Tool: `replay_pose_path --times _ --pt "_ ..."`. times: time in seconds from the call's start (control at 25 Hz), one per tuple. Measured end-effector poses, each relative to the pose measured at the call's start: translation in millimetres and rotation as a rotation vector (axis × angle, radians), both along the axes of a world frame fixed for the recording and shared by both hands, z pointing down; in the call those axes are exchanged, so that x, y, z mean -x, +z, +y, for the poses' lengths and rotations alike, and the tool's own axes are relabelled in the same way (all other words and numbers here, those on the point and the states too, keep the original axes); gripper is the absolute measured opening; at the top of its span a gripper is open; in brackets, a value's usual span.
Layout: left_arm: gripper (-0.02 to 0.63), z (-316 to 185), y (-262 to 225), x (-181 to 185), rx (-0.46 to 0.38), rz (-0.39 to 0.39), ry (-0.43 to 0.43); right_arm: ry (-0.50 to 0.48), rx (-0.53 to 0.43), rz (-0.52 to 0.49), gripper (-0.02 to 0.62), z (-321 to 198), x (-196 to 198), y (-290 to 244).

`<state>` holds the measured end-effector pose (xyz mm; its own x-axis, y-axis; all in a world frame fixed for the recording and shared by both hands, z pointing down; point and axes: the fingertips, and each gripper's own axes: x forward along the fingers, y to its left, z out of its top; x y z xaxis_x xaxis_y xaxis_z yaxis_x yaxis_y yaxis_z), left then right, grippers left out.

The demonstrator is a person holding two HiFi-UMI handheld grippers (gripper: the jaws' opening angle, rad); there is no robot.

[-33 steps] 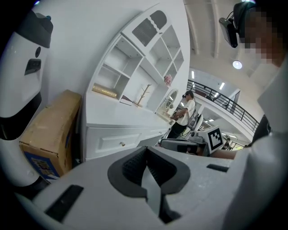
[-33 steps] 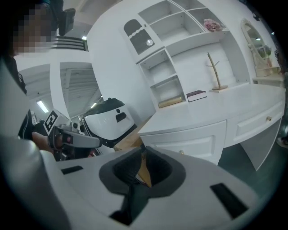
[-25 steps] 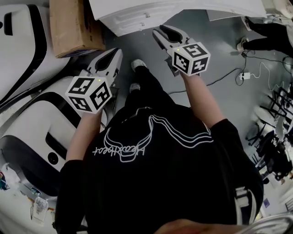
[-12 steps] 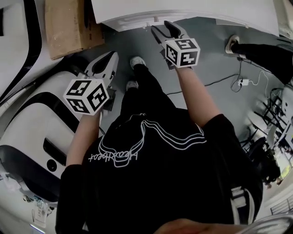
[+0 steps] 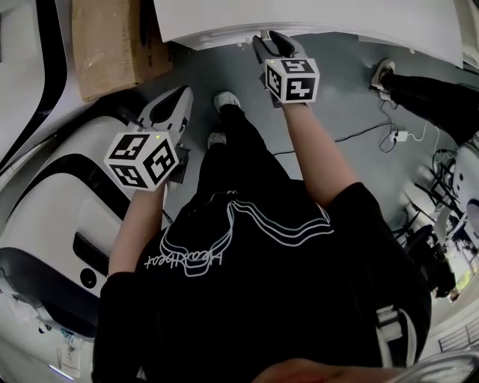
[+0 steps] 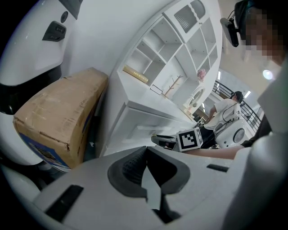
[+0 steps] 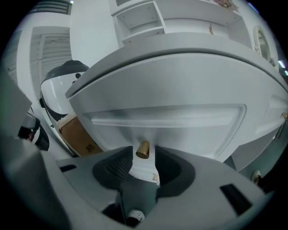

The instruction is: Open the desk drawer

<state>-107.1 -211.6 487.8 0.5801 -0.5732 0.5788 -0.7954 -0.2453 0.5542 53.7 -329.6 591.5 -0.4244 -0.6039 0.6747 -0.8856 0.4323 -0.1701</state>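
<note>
The white desk [image 5: 224,19] stands ahead of me, and its drawer front [image 7: 171,121] fills the right gripper view. A small brass knob [image 7: 143,149] sticks out of that front. My right gripper [image 7: 144,155] is at the drawer with the knob between its fingertips; the jaws are closing and a thin gap still shows on each side. In the head view the right gripper [image 5: 269,41] reaches the desk's edge. My left gripper [image 5: 182,93] hangs lower at the left, away from the desk, its jaws [image 6: 146,150] shut and holding nothing.
A cardboard box [image 5: 112,45] sits on the floor left of the desk. Large white-and-black machine shells [image 5: 52,194] crowd the left side. My feet [image 5: 224,101] stand on the grey floor. Cables [image 5: 374,135] and another person's shoe [image 5: 385,71] lie at the right.
My right gripper has moved forward and down to the drawer front, up to the knob. The left gripper has sunk a little and stays at the left.
</note>
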Motion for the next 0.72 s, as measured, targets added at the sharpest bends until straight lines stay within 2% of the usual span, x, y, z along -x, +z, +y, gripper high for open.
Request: replay_pose_path --times 0.2,0.72 --pt "0.003 -1.3 3.8 5.7 0.013 -0.003 -0.015 0.019 0.003 0.025 0.097 0.5 1.0 1.0" --pt "0.003 16.7 11.5 7.0 0.028 -0.009 -0.022 0.06 0.005 0.021 0.091 2.8 -1.8 0.7"
